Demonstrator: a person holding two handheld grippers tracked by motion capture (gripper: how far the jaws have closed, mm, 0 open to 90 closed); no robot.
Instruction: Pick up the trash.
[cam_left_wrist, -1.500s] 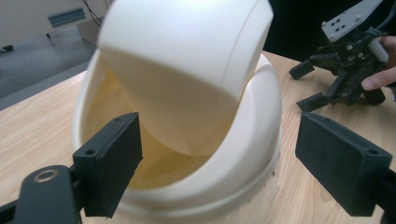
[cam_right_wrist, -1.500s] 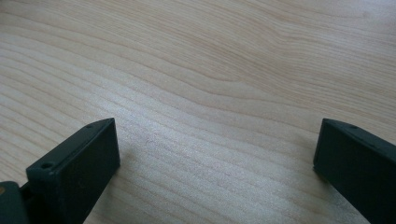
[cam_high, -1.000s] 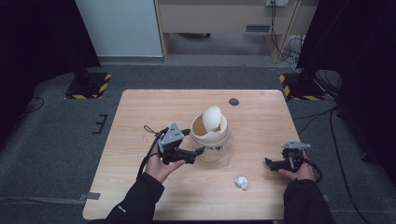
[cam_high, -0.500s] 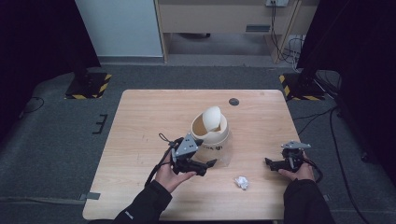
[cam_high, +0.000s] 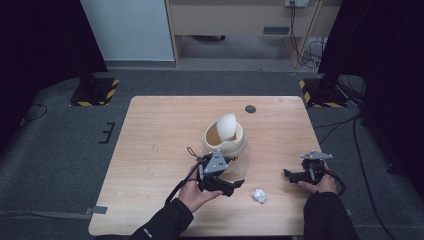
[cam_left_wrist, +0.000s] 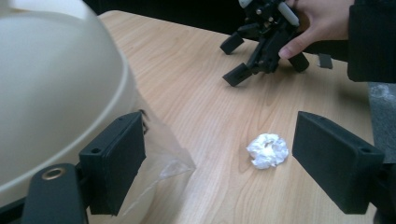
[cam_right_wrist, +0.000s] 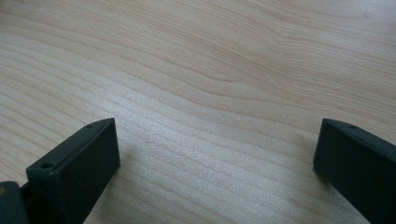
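Smooth cream domed bin (cam_high: 224, 135) mid-table on pale grained wood (cam_high: 160, 150) — clear crinkled liner (cam_left_wrist: 159, 163) at its base. Crumpled white paper wad (cam_high: 258, 195) near the front edge, between left gripper (cam_high: 235, 182) and right gripper (cam_high: 290, 174) — both spread wide, empty.

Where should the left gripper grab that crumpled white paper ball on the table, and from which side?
Probably across the middle of the crumpled paper ball, coming from the left gripper side, low along the table. The ball is small, roughly round, loose on bare wood, and already sits between the wide-open jaws in the left gripper view. Any pair of opposite sides should do.
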